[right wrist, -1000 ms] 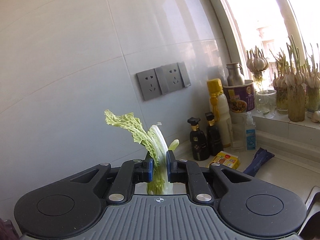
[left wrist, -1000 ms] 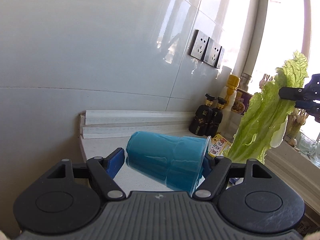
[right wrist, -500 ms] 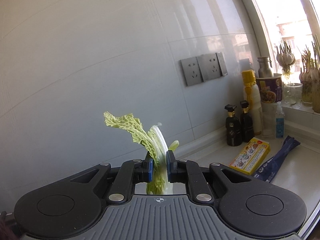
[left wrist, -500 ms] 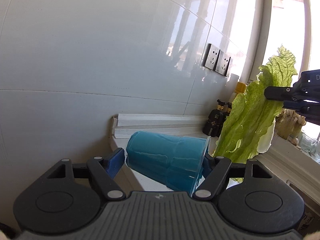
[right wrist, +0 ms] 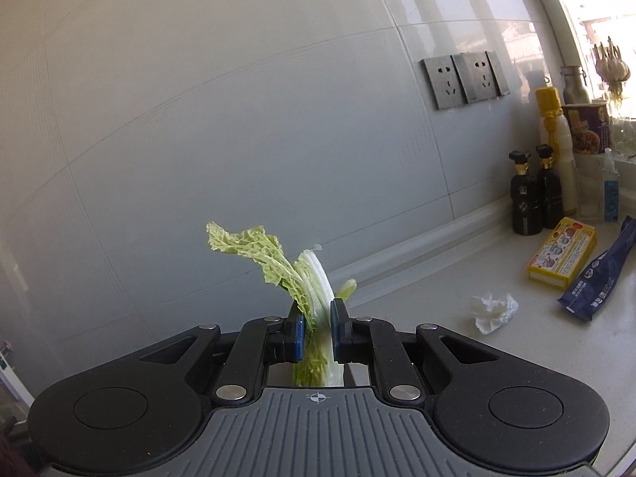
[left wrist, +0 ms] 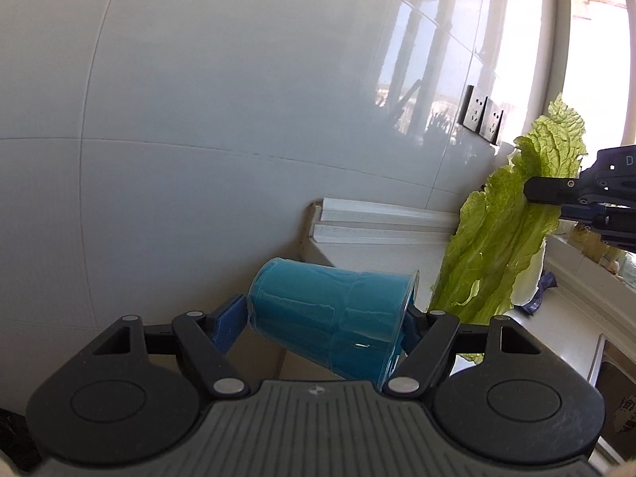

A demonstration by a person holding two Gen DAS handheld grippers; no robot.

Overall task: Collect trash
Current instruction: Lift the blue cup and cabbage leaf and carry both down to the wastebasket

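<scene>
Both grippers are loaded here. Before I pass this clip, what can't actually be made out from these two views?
- Any trash bin: in neither view.
- Inside of the blue cup: left view shows it sideways, mouth turned away.
- Lower end of the cabbage leaf: hidden behind the right gripper body in the right view, behind the left gripper body in the left.
- Print on the yellow box and dark blue wrapper: too small.
- Window: overexposed.

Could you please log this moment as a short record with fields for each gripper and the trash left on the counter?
left gripper: shut on blue cup, held sideways
right gripper: shut on cabbage leaf
counter: crumpled tissue, yellow box, dark blue wrapper
by the wall: two dark bottles
</scene>
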